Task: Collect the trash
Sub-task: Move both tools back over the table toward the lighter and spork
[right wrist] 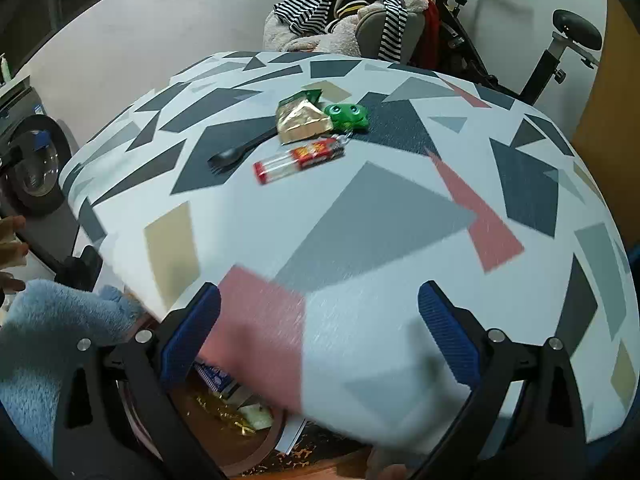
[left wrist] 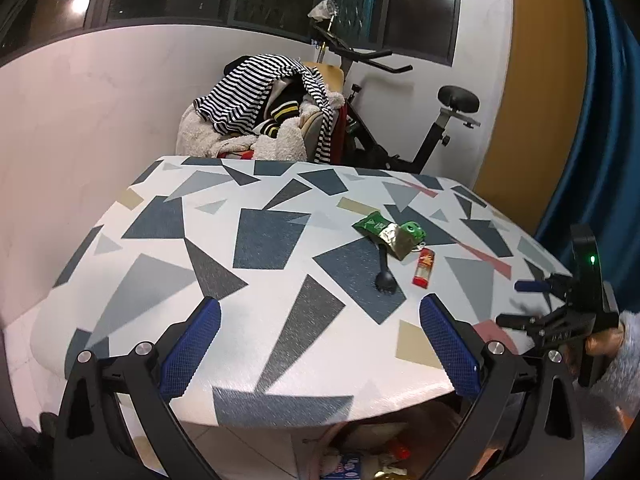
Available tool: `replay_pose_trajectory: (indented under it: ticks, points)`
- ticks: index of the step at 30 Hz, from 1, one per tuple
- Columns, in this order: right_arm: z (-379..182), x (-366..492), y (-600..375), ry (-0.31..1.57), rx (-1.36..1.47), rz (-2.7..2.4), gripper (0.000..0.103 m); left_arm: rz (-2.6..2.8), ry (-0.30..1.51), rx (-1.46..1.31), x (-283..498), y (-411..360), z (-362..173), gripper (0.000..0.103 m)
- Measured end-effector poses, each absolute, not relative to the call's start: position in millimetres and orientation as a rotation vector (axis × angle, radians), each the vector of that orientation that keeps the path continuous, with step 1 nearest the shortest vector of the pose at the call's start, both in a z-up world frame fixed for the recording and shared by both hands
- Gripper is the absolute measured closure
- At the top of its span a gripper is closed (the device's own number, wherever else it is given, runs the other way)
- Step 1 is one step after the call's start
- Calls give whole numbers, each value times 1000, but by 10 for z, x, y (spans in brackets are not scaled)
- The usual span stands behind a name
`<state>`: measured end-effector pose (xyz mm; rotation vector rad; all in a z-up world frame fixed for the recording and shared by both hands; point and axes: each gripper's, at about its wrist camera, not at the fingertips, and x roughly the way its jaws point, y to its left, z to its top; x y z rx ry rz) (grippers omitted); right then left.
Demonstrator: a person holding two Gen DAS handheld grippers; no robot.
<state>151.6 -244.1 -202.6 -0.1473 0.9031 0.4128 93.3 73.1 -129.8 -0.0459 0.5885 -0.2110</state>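
A small heap of litter lies on the patterned table [left wrist: 260,240]: a green wrapper with gold foil lining [left wrist: 384,232], a green frog-faced item [left wrist: 414,232], a red and clear packet [left wrist: 425,266] and a black spork [left wrist: 382,270]. My left gripper [left wrist: 320,344] is open over the near table edge, well short of the heap. The right gripper [left wrist: 520,303] hovers at the table's right edge. In the right wrist view the foil wrapper [right wrist: 302,118], frog item [right wrist: 347,116], red packet [right wrist: 300,160] and spork [right wrist: 240,150] lie far ahead of my open, empty right gripper [right wrist: 320,340].
A brown bin [right wrist: 224,420] holding scraps sits on the floor under the table's near edge. Behind the table stand a chair piled with striped clothes [left wrist: 260,108] and an exercise bike [left wrist: 400,120]. A washing machine [right wrist: 32,168] is at left, and a blue fleece sleeve [right wrist: 52,320].
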Motion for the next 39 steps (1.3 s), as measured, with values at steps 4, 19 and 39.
replay_pose_trajectory:
  ticks: [4,19,39]
  points:
    - [-2055,1711,-2404,900,-168,431,6,-229,617,-24,1060,719,-1331,6]
    - [-2132,2497,-1855,961,-276,563,6,-193,713,-56,1496,767,-1582,6]
    - [-2213,2618,-1867,954,-208,569,77,-303,792,-109,1893,431,-1592,16]
